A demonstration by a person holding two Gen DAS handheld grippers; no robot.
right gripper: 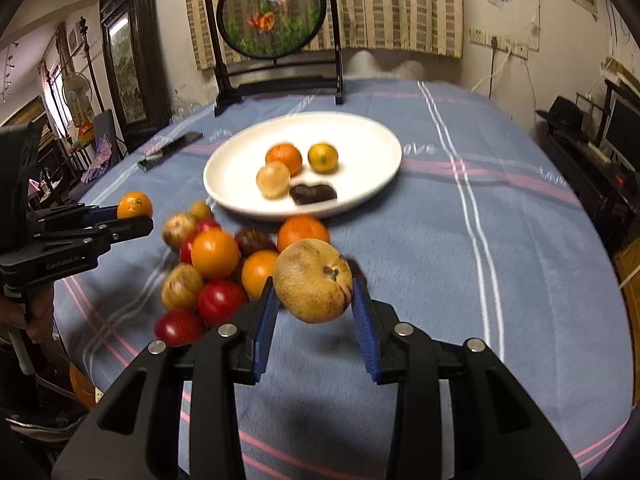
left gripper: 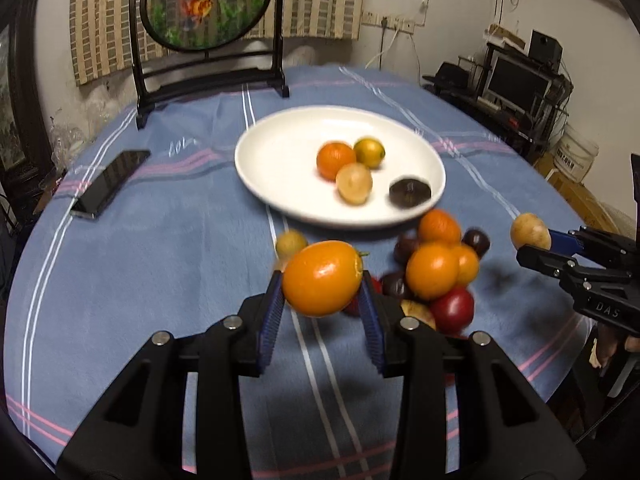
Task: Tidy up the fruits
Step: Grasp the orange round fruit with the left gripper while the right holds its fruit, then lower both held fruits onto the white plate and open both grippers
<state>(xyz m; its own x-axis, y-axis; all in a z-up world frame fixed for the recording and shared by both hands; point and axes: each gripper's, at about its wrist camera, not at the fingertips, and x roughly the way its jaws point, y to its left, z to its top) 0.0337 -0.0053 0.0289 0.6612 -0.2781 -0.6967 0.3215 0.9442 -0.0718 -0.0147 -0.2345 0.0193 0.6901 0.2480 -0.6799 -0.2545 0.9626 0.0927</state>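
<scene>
My left gripper is shut on an orange fruit, held clear above the blue cloth. My right gripper is shut on a tan, speckled round fruit, also lifted off the table. Each gripper shows in the other's view: the right one with its tan fruit, the left one with its orange. A white plate beyond holds an orange, a yellow-green citrus, a pale fruit and a dark one. A pile of mixed fruit lies on the cloth before the plate.
A black phone lies on the cloth to the plate's left. A framed round goldfish screen stands at the table's far edge. A hand holds the right gripper's handle. Shelves with electronics stand off the table's right side.
</scene>
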